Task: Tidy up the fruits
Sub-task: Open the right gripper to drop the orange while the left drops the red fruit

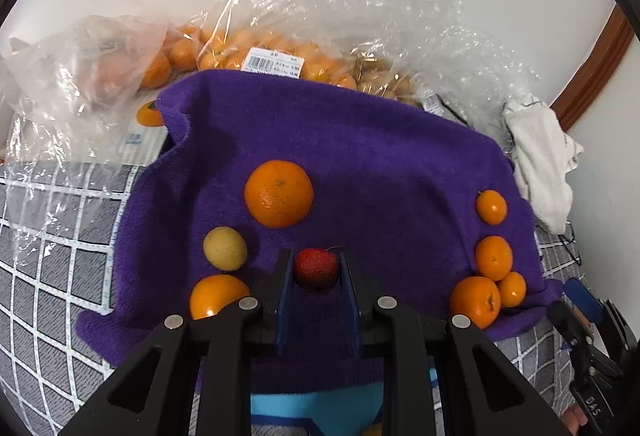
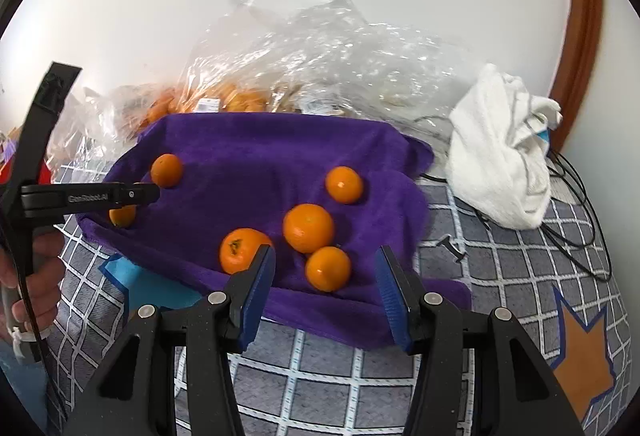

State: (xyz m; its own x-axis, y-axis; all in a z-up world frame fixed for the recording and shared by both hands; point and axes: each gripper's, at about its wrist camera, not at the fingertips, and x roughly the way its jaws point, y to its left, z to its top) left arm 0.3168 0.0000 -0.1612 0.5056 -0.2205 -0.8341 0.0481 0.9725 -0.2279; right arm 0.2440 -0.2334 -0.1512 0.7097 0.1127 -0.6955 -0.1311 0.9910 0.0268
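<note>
A purple towel [image 1: 360,140] lies on the checked bed cover. In the left wrist view my left gripper [image 1: 316,268] is shut on a small red fruit [image 1: 316,268], held between the blue pads just above the towel. A large orange [image 1: 279,193] lies beyond it, a yellow fruit [image 1: 225,248] and an orange [image 1: 214,294] to its left. Several small oranges [image 1: 493,258] cluster at the towel's right edge. In the right wrist view my right gripper [image 2: 326,276] is open, hovering over that cluster [image 2: 308,228], with a small orange [image 2: 328,268] between the fingers. The left gripper shows at the left [image 2: 132,194].
Clear plastic bags [image 1: 280,48] full of oranges lie behind the towel against the white wall. A crumpled white cloth [image 2: 500,156] and black cables [image 2: 576,196] lie to the right. A blue sheet [image 2: 132,276] pokes out under the towel's near edge.
</note>
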